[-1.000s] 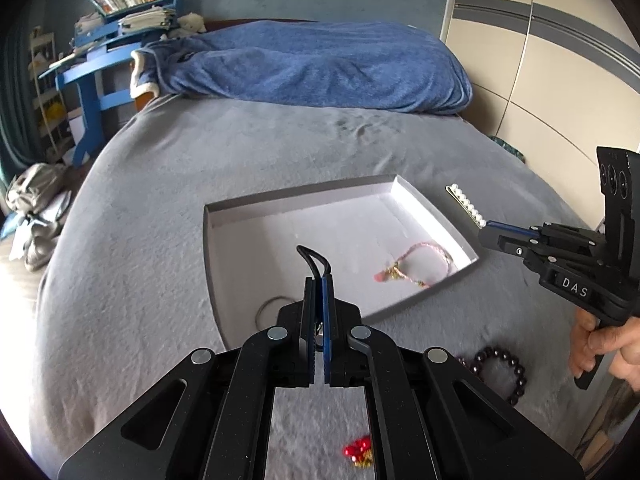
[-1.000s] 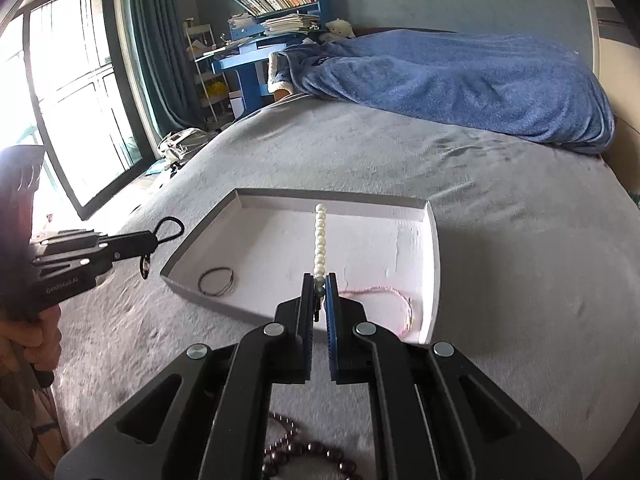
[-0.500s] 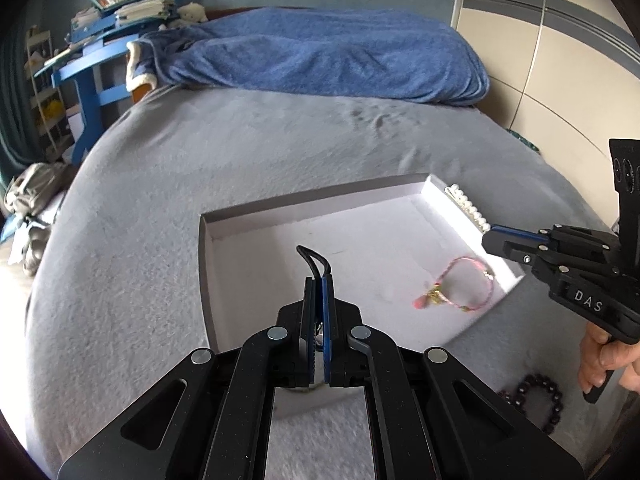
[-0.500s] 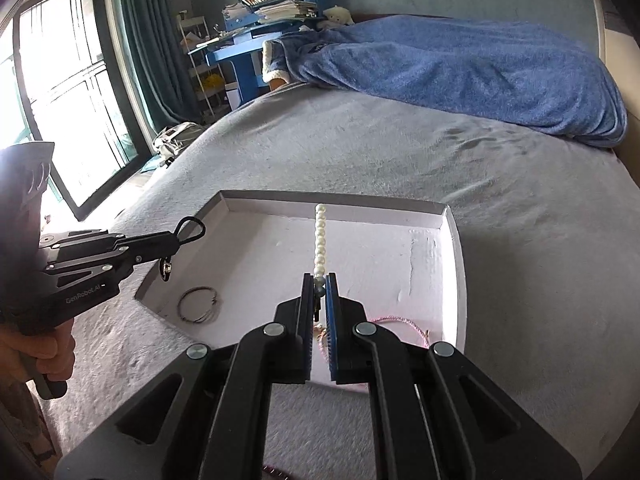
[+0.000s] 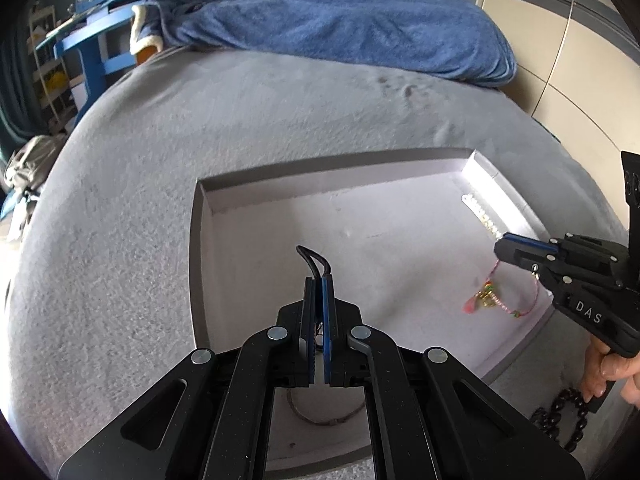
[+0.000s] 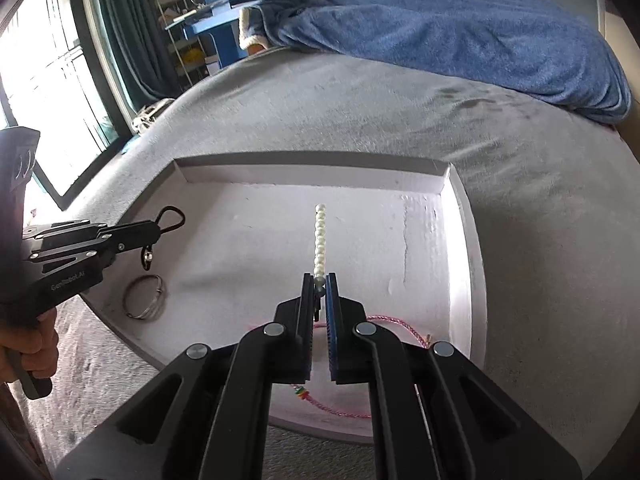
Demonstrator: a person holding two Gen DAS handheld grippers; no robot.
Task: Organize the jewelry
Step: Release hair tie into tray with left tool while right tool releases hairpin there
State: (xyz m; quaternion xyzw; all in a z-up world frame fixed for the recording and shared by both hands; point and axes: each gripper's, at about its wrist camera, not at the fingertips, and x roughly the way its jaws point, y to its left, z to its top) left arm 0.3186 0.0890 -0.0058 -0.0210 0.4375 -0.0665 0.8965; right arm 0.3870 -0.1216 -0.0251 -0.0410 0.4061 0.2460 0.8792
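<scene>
A shallow grey tray (image 5: 197,240) with a white floor lies on the grey bed. My left gripper (image 5: 319,280) is shut on a black cord necklace (image 5: 314,258), and it hangs over the tray's near left part. From the right wrist view, the black cord necklace (image 6: 172,218) loops past the left gripper (image 6: 154,233), and a small pendant (image 6: 147,258) dangles below. My right gripper (image 6: 319,284) is shut on a white pearl strand (image 6: 320,236) that sticks out stiffly over the tray (image 6: 312,160). A pink string bracelet (image 5: 500,300) and a silver bangle (image 6: 144,298) lie in the tray.
A black bead bracelet (image 5: 560,420) lies on the bed outside the tray, by the person's hand (image 5: 604,372). A blue blanket (image 5: 340,20) is heaped at the far end of the bed. A blue desk (image 5: 92,32) stands beyond it, and a window (image 6: 40,80) is at the left.
Both grippers have moved forward and down over the tray, each still holding its piece. The tray looks larger, and the red item near the bed's edge has left the view.
</scene>
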